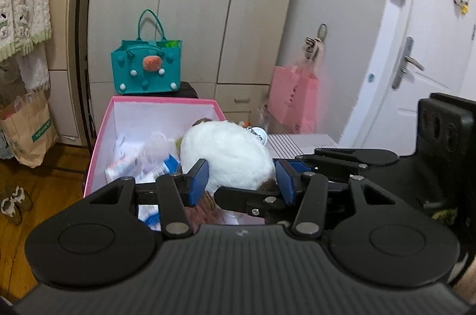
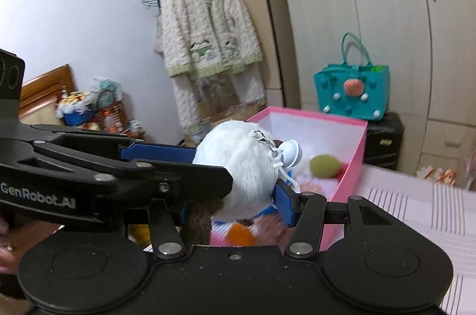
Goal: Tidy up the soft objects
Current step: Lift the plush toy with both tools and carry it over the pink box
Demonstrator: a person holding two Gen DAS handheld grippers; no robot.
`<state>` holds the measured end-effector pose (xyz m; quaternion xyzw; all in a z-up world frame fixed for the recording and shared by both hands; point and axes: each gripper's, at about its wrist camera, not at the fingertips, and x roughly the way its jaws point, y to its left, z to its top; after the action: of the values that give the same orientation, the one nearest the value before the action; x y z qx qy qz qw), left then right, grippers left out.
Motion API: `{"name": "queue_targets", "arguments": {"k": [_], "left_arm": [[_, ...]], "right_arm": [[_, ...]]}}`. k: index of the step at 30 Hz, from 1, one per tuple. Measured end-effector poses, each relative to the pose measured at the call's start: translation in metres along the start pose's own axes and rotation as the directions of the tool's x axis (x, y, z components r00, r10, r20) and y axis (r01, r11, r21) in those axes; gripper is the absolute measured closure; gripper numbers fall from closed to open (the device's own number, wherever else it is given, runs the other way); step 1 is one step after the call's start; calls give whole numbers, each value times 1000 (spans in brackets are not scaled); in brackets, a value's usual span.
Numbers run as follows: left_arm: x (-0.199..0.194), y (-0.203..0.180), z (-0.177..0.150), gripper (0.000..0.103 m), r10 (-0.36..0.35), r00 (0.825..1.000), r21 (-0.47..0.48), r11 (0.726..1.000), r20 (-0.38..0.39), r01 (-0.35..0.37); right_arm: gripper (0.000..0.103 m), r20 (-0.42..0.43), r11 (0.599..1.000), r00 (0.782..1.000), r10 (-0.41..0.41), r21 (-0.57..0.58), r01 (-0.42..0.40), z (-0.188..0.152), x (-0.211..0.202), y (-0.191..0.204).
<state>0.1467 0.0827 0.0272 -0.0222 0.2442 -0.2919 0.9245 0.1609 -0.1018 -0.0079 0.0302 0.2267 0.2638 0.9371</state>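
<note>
Beige wardrobe doors back a bedroom corner, with a teal felt tote [image 1: 146,68] on a dark case and an open pink storage box [image 1: 101,133] in front of it, already holding soft bits and packets. Both grippers grip one white plush toy [image 1: 226,154], carried above the box's near end. The left gripper [image 1: 242,181] has its blue pads pressed into the toy's lower part, jaws narrowed. The right gripper [image 2: 235,193] crosses it from the side and clamps the same toy [image 2: 238,166] at a middling width, a keychain clip and small white ball dangling on the box side.

From both tools the box interior lies ahead and below. The toy's long axis seems to run forward along the left gripper's fingers and towards the box's far wall. Neither hand is clearly nearer, so lowering probably needs both together.
</note>
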Motion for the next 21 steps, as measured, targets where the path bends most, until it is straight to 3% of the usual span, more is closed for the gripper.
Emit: {"name": "queue_targets", "arguments": {"k": [4, 8, 13, 21], "left_arm": [[27, 10, 14, 55, 33, 999, 6, 999, 35, -33], [47, 25, 28, 55, 61, 997, -14, 998, 49, -61], [76, 54, 41, 55, 68, 998, -94, 993, 15, -67], [111, 81, 37, 55, 114, 992, -162, 979, -51, -121]], "right_arm": [[42, 28, 998, 998, -55, -26, 55, 13, 24, -12], [41, -3, 999, 999, -37, -9, 37, 32, 50, -30], [41, -70, 1000, 997, 16, 25, -14, 51, 85, -54], [39, -155, 999, 987, 34, 17, -31, 51, 125, -67]]}}
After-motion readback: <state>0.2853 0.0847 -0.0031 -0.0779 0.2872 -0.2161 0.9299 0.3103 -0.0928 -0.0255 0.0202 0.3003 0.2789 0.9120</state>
